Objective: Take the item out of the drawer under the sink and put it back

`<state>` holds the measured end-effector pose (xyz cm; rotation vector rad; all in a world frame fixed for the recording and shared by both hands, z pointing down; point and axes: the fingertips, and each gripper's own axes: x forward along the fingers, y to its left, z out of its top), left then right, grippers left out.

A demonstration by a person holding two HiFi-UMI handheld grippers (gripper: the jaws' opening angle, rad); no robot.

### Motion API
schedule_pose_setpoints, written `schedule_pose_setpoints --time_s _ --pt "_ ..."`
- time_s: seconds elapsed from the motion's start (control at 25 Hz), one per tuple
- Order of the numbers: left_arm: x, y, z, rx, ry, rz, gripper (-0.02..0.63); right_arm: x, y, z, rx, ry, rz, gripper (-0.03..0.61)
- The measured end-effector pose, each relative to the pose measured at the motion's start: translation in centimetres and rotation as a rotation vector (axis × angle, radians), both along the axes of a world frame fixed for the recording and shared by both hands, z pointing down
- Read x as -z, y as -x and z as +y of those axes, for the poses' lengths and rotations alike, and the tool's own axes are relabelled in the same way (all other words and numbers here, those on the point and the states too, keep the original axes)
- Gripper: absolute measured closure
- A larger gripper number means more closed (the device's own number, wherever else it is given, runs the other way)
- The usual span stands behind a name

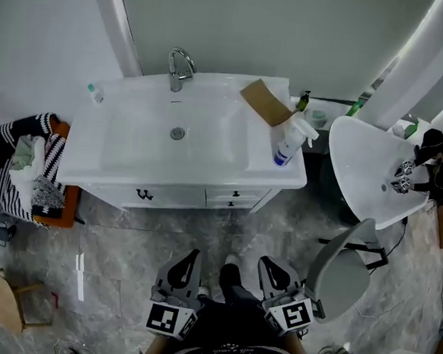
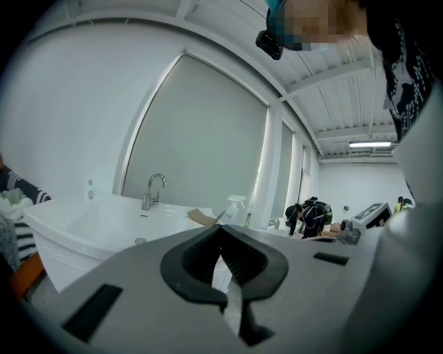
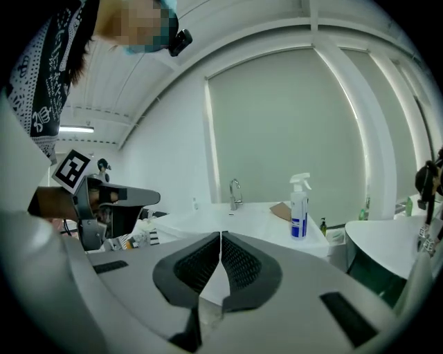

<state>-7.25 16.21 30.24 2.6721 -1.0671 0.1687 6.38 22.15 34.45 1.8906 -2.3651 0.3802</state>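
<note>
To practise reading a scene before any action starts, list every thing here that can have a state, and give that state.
left gripper: shut, nothing held
right gripper: shut, nothing held
drawers under the sink: closed
faucet: off, no water running
basin: empty
spray bottle: upright on the counter
cardboard piece: lying flat on the counter
</note>
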Motion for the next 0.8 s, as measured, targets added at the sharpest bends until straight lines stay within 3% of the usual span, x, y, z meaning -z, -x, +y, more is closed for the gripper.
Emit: schedule_pose_setpoints --time_s 0.32,0.8 --pt "0.2 -2.9 -3.5 0.061 -0.011 0.018 0.614 -0.5 -4.1 -3.7 0.03 0.016 -0.012 0.558" --pt "-0.2 -3.0 -7.3 -0.004 0.004 -0.02 0.614 1.2 -3.4 -8.1 -0.019 -0.019 0.003 0.558"
